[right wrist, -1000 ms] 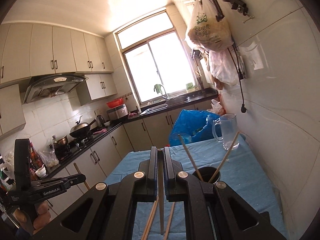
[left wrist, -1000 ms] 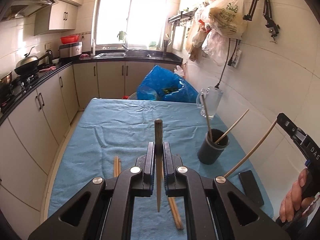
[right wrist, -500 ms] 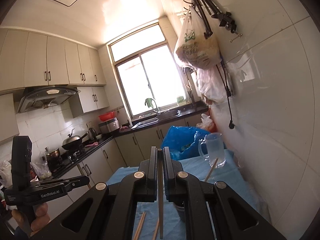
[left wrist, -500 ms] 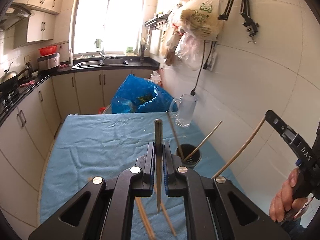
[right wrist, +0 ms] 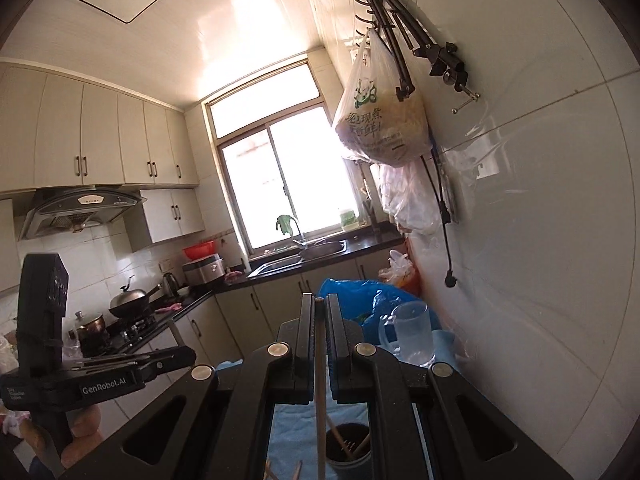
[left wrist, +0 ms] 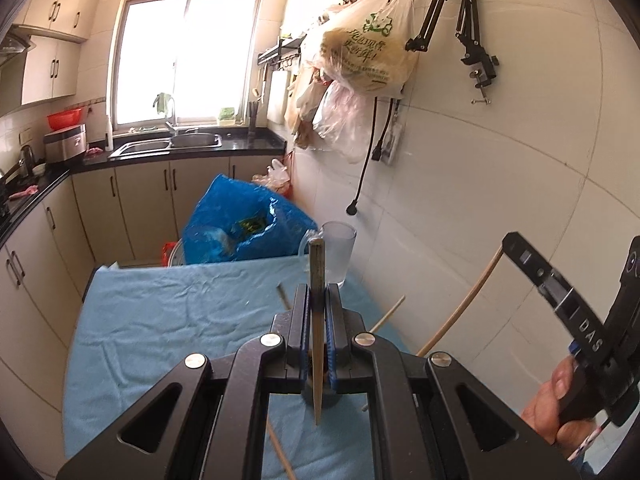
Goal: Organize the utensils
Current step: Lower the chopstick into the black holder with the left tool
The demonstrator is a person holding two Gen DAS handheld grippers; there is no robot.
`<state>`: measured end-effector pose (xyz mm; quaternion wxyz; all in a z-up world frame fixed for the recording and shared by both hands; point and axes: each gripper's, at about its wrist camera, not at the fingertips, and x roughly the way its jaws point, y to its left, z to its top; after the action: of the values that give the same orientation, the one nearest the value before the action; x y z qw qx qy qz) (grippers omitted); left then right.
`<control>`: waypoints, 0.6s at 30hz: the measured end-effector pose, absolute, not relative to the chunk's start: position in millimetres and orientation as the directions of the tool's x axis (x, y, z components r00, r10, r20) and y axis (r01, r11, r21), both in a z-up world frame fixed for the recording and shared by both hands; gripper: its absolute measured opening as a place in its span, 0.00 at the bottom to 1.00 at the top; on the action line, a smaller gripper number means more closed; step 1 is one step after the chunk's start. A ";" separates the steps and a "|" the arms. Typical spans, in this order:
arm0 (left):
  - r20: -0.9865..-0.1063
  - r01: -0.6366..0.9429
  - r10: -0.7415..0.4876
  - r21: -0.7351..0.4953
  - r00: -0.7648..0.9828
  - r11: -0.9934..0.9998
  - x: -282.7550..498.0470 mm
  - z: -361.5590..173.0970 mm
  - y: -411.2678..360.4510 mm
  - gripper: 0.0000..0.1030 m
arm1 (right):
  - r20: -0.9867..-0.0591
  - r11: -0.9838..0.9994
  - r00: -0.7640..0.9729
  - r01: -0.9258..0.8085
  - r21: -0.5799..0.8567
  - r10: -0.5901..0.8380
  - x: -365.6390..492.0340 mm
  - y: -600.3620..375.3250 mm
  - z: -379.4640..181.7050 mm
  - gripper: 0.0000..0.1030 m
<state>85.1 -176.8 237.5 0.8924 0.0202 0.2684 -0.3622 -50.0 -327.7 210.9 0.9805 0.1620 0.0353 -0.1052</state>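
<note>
Dark utensil holder (right wrist: pixel 347 451) stands on the blue-clothed worktop (left wrist: pixel 168 320), right side near the wall, w/ two chopsticks already in it. Left gripper (left wrist: pixel 318 320): jaws clamped on a dark-topped chopstick (left wrist: pixel 317 280), upright, tip hanging just above the holder. Right gripper (right wrist: pixel 319 332): jaws clamped on a pale chopstick (right wrist: pixel 320 400), also upright, tip down beside the holder's left rim. Loose chopsticks (left wrist: pixel 280 454) lie on the cloth at near edge. Clear plastic pitcher (left wrist: pixel 338 252) at far right of worktop; blue bag (left wrist: pixel 240 224) behind it.
</note>
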 end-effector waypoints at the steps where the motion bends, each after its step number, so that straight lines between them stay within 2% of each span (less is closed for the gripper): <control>1: -0.490 0.660 -0.640 -0.161 0.592 0.734 88.8 240.0 -182.6 0.07 | -0.102 0.924 0.975 0.221 0.312 -0.199 -47.1 -330.7 212.0 0.06; 10: -0.498 0.662 -0.640 -0.163 0.585 0.731 119.1 231.6 -225.2 0.07 | -0.127 0.914 0.965 0.257 0.315 -0.227 -9.2 -355.0 204.4 0.06; 18: -0.583 0.634 -0.605 -0.188 0.542 0.750 151.6 181.1 -247.0 0.07 | -0.227 0.906 0.950 0.279 0.317 -0.213 21.8 -369.9 167.7 0.06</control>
<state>151.6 -247.0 181.1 0.8778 0.0229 0.3230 -0.3529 21.8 -369.9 167.7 0.9718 0.1754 0.0938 -0.1268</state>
